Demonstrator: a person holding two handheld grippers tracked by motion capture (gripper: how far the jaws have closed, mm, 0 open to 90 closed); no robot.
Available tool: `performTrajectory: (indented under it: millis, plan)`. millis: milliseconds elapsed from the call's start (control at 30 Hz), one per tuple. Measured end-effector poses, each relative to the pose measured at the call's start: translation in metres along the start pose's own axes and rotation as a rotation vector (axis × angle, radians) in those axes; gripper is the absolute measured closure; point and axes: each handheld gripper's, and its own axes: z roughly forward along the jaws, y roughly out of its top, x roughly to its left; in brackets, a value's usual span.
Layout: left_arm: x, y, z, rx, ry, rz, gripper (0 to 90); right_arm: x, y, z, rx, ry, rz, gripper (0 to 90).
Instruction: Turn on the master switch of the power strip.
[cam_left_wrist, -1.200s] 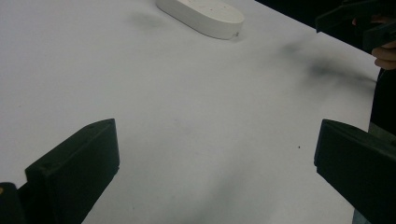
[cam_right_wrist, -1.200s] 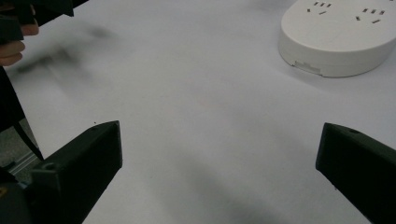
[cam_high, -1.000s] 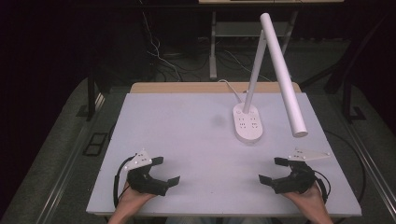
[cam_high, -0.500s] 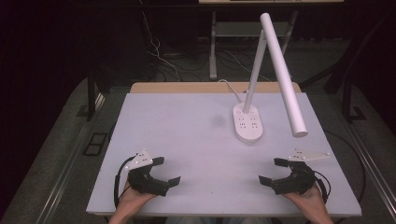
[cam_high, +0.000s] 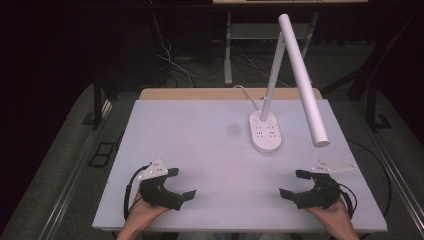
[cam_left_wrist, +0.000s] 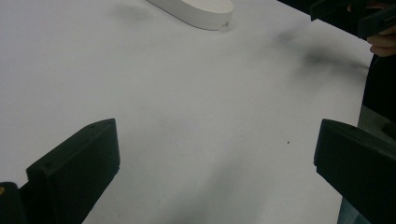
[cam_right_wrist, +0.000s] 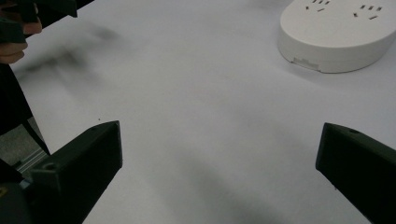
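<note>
A white desk lamp (cam_high: 292, 80) stands at the back right of the white table (cam_high: 200, 135), its oval base (cam_high: 265, 131) carrying sockets and its tube head angled down to the right. My left gripper (cam_high: 181, 183) rests near the front left edge, open, nothing between its jaws. My right gripper (cam_high: 295, 183) rests near the front right edge, also open and empty. The two point inward toward each other. In the left gripper view the lamp base (cam_left_wrist: 196, 7) lies far ahead; in the right gripper view the base (cam_right_wrist: 338, 32) is at upper right.
Cables (cam_high: 172, 60) and a desk frame (cam_high: 228, 45) lie on the dark floor behind the table. A wooden strip (cam_high: 225, 94) runs along the table's back edge. The opposite hand and gripper (cam_left_wrist: 359, 21) show at the top right of the left gripper view.
</note>
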Motion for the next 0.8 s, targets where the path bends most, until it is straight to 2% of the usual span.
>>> performTrajectory:
  millis: [100,567,800]
  plan:
    - [0.001,0.004,0.001,0.011,0.001,0.008,0.0,-0.001,0.000,-0.001,-0.003,-0.005,-0.001,0.1]
    - [0.010,0.023,0.001,0.027,-0.006,0.000,0.0,-0.003,-0.001,-0.004,-0.007,-0.015,0.003,0.1]
    - [0.014,0.039,0.003,0.037,-0.013,0.010,0.0,-0.003,-0.001,-0.004,-0.007,-0.016,0.003,0.1]
